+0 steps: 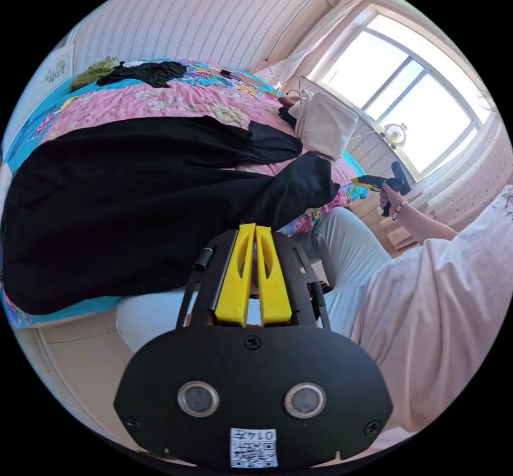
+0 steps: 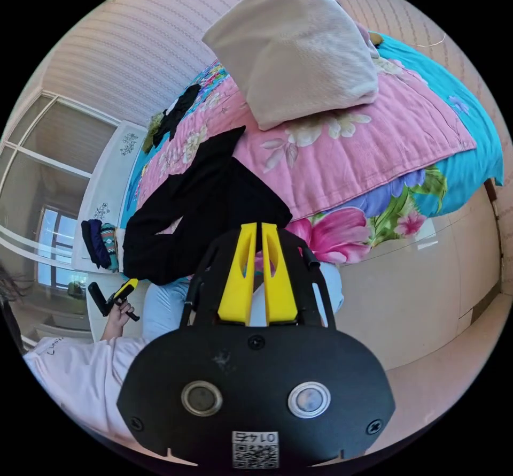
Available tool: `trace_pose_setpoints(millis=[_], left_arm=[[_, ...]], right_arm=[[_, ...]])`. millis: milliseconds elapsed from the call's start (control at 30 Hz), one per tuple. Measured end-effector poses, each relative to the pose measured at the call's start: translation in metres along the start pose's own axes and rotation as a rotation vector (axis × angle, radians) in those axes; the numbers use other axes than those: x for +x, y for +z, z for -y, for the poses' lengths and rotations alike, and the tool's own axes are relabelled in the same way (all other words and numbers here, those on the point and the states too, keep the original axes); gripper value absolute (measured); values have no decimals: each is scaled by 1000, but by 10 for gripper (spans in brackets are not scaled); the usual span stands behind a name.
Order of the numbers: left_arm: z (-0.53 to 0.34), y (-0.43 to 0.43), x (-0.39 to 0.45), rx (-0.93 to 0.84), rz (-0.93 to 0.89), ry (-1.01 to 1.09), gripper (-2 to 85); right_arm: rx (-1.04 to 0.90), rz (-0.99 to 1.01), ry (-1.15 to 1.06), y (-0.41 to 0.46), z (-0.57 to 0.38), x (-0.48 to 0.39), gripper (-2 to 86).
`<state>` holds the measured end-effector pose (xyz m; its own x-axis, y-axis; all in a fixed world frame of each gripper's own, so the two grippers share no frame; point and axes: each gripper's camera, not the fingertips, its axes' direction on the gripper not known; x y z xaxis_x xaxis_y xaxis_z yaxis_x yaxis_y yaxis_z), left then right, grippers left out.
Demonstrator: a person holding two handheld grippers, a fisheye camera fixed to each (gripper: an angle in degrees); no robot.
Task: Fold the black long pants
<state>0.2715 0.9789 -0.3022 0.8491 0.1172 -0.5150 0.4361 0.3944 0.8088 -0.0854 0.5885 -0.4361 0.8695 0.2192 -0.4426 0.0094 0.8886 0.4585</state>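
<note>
black pants (image 1: 133,203), pink floral quilt (image 2: 363,144)

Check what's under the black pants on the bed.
The pants lie spread on a pink floral quilt over a blue sheet, one end hanging off the bed edge. Whatever sits directly beneath the fabric is covered.

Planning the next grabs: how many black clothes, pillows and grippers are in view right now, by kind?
Black long pants spread on the bed: 1
Other black garment at the far end of the bed: 1
Beige pillow: 1
Grippers, left gripper and right gripper, jaws together: 2
Total: 5
</note>
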Motion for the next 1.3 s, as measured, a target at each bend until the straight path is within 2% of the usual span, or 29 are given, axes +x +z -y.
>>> trace_pose_setpoints(millis=[200,367,567,767,833,900,1033,1167,1300], left_arm=[[-18,25,-15,29,50,61,-10],[21,78,-30,7,50,120,-10],[132,200,-49,-63,44,213,-9],[245,355,-97,-79,-34,106,7],[270,434,-121,-157,1,68,29],[277,491,-137,-221,16,50,43],[272,598,-156,-331,9,38,67],[257,642,-156,-386,23,80,59],[243,670,-148,-415,-19,176,-2]], right_arm=[[59,-13,-157,-10,-2,-41,28],[122,54,-175,11,8,-51,68],[214,86,-185,35,46,-42,93],[192,76,-213,67,105,-13,112],[169,68,-227,79,115,-6,108],[119,113,-250,96,116,5,100],[142,255,-230,89,121,28,85],[128,349,-252,89,124,37,70],[117,351,-316,87,119,31,13]])
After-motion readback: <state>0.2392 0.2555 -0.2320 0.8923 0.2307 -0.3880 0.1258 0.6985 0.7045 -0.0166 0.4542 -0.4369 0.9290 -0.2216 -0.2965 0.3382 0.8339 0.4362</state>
